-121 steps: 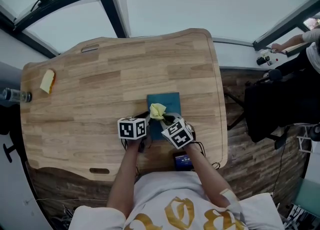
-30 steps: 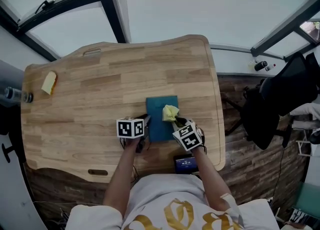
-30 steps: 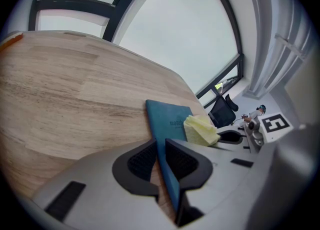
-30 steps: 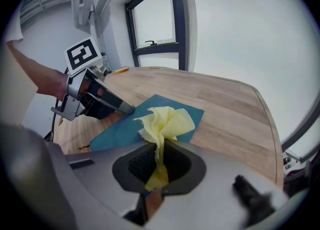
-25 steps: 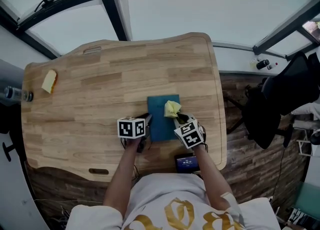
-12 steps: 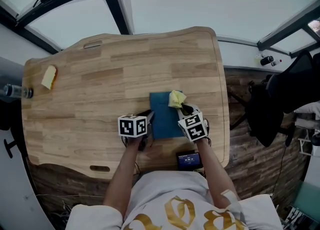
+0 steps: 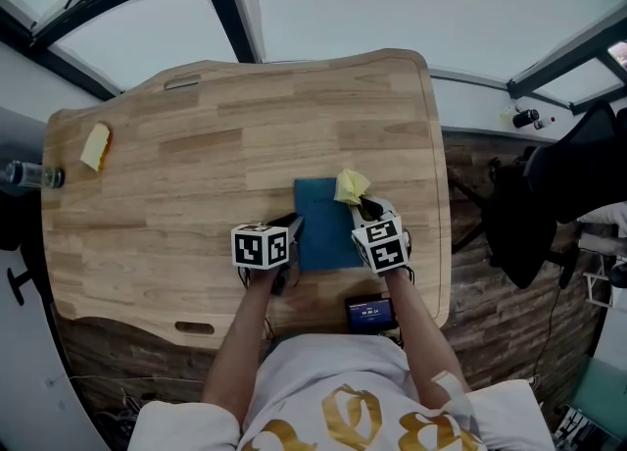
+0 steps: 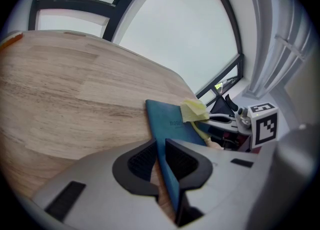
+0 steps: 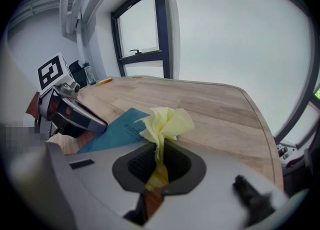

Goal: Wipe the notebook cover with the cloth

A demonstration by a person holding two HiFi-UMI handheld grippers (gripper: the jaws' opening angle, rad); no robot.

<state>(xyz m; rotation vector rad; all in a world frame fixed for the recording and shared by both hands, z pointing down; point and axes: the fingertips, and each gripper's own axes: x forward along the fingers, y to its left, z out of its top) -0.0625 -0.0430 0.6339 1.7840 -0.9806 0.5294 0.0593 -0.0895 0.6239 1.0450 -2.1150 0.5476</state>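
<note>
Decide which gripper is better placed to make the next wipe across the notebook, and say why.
Right, probably. The right gripper holds the cloth at the far corner of the notebook; the left gripper is clamped on its edge.

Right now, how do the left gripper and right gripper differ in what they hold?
The left gripper pinches the flat teal notebook by its left edge; the right gripper clamps the crumpled yellow cloth over the notebook's far right corner. Both are shut on something.
</note>
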